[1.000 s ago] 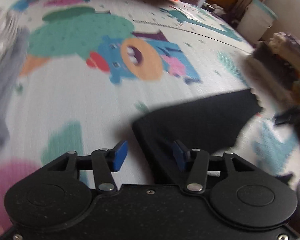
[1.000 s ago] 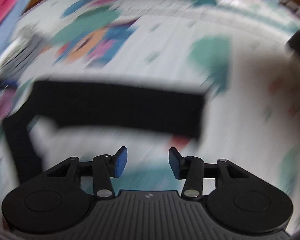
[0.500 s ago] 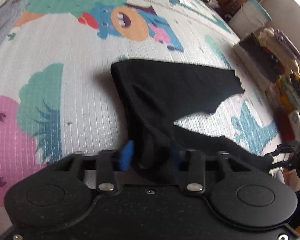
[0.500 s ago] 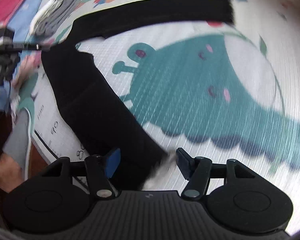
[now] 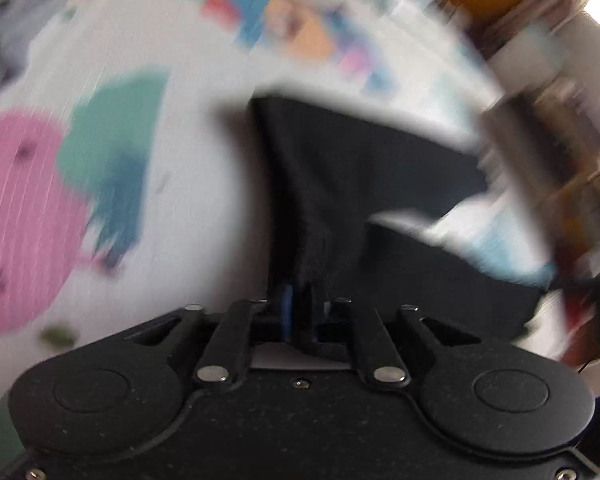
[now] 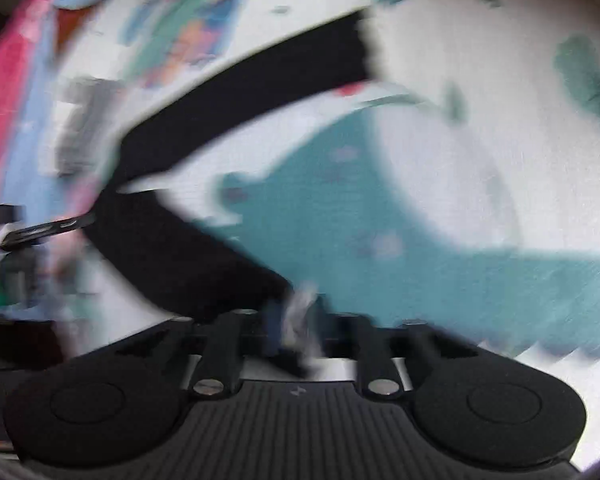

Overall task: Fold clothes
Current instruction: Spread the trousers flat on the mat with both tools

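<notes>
**Claws on the black garment, ready to bring it over**

Claws first, left to right. Our left claw point(image 5: 298, 312) is closing, its blue pads nearly together and pinching a bunched edge of the black garment point(image 5: 340, 184). Our right claw point(image 6: 296, 324) has its fingers drawn close in the blurred view, though its jaws are opening, with a pale-edged end of the same garment point(image 6: 188, 256) between them; we cannot tell if the pads still press on it.

The garment lies on the patterned play mat point(image 5: 204, 184), spreading away from the left claw toward the far right, one long black strip reaching toward the far side of the mat.

To do this fold well, we judge both ends should be gripped firmly, lifted evenly and kept taut so the cloth lands flat.

Both claws point steeply down at the mat, low over the cloth.
</notes>
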Demonstrator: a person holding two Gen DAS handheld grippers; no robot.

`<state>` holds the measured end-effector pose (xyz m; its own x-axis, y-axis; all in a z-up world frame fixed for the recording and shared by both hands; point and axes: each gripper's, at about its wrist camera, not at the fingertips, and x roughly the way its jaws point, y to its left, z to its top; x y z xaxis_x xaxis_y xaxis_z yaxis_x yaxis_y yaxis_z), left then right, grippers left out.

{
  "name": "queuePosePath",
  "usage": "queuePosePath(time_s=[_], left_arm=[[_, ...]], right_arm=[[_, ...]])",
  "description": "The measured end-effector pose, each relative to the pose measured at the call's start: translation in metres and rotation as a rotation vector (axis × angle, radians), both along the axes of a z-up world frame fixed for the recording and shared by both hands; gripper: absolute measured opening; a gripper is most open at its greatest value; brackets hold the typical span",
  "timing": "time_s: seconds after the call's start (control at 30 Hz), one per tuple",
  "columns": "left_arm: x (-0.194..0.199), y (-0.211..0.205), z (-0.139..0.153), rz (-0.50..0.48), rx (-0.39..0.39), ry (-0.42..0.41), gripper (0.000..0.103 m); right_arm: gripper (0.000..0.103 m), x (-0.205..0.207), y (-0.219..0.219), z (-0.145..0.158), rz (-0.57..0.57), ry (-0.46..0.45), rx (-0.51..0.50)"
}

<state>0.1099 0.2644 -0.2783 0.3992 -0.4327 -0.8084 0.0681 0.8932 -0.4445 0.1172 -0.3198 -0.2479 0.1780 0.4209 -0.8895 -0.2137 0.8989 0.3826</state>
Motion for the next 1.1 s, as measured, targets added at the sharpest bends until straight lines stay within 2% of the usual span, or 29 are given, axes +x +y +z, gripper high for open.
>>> queuePosePath(time_s=[0.03, 0.07, 0.13, 0.23, 0.3, 0.4, 0.47, 0.53, 0.67, 0.73, 0.87, 0.97, 1.0, 1.1], left_arm=[[-0.002, -0.002, 0.006, -0.006, 0.022, -0.024, 0.015], [-0.003, -0.004, 0.012, -0.012, 0.049, -0.045, 0.032], [-0.006, -0.008, 0.023, -0.036, 0.084, -0.089, 0.045], [-0.008, -0.015, 0.024, -0.073, 0.116, -0.102, 0.046], [-0.008, -0.016, 0.023, -0.074, 0.129, -0.116, 0.046], [-0.011, -0.022, 0.026, -0.100, 0.147, -0.172, 0.045], [-0.016, -0.027, 0.031, -0.144, 0.146, -0.221, 0.044], [-0.018, -0.036, 0.031, -0.188, 0.117, -0.228, 0.044], [-0.023, -0.061, 0.023, -0.281, 0.099, -0.217, 0.044], [-0.025, -0.071, 0.019, -0.325, 0.102, -0.214, 0.044], [-0.027, -0.079, 0.016, -0.368, 0.102, -0.210, 0.044], [-0.027, -0.078, 0.010, -0.364, 0.109, -0.190, 0.044], [-0.027, -0.078, 0.008, -0.362, 0.112, -0.182, 0.044], [-0.026, -0.079, 0.003, -0.353, 0.120, -0.162, 0.044]], right_arm=[[0.072, 0.004, 0.003, -0.003, 0.017, -0.044, -0.114], [0.072, 0.006, 0.004, -0.002, 0.028, -0.084, -0.179], [0.072, 0.002, -0.001, 0.004, 0.002, -0.110, -0.139], [0.073, -0.013, -0.006, 0.001, -0.068, -0.051, -0.025], [0.073, -0.028, -0.003, -0.006, -0.084, -0.013, -0.003], [0.071, -0.051, 0.005, -0.010, -0.122, -0.037, 0.013], [0.062, -0.057, 0.011, -0.009, -0.158, -0.060, 0.013], [0.016, -0.056, 0.016, -0.009, -0.154, -0.061, 0.049], [0.014, -0.054, 0.028, -0.014, -0.098, -0.040, 0.051], [0.006, -0.052, 0.019, -0.014, -0.116, -0.001, 0.083], [0.006, -0.060, -0.004, -0.007, -0.141, 0.038, 0.222], [0.008, -0.064, -0.014, 0.001, -0.122, 0.035, 0.266], [0.014, -0.064, -0.016, 0.000, -0.155, 0.030, 0.270], [0.059, -0.064, -0.017, -0.005, -0.223, -0.007, 0.251]])
